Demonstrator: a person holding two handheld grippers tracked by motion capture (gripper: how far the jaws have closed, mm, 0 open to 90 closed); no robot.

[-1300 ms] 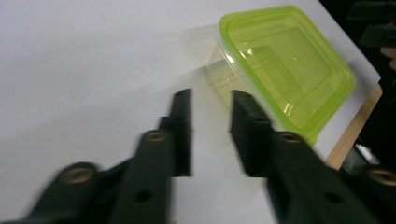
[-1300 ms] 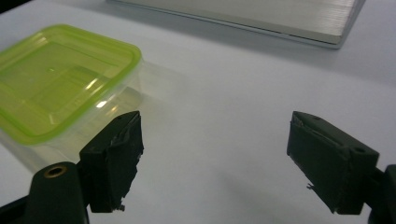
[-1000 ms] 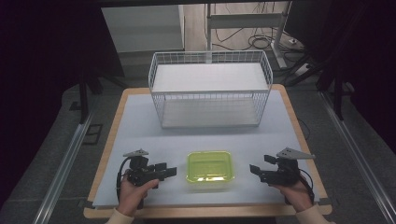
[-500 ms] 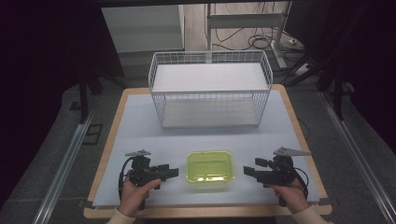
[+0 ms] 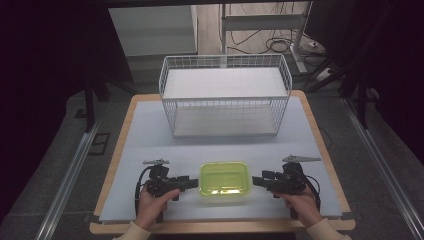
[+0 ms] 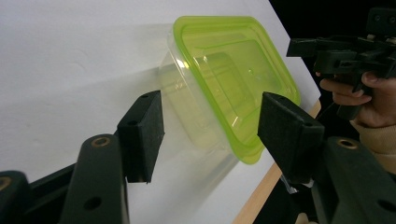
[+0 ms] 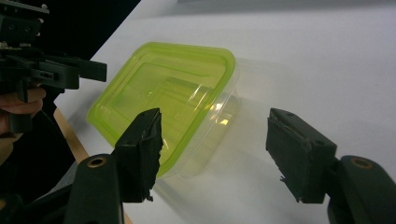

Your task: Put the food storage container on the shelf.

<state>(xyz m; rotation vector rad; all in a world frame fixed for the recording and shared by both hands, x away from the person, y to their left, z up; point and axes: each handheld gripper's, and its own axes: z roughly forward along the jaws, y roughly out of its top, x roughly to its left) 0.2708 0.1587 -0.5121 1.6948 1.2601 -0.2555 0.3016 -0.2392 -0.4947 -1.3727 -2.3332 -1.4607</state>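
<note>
A clear plastic container with a lime-green lid [image 5: 223,178] sits near the front edge of the table, between both hands. My left gripper [image 5: 192,182] lies just left of it, jaws open and aimed at its side. In the left gripper view the container [image 6: 224,88] stands just beyond the open pads [image 6: 140,133]. My right gripper [image 5: 256,180] comes in from the right, open as well, its tips close to the lid's edge. The right gripper view shows the container [image 7: 163,100] ahead and to the left of the spread pads [image 7: 299,154].
A white wire basket [image 5: 225,100] stands at the back middle of the table. A pale grey mat [image 5: 150,135] covers the wooden tabletop. Dark floor, rails and cables surround the table.
The right gripper has moved left toward the container. The left gripper has crept slightly closer to it.
</note>
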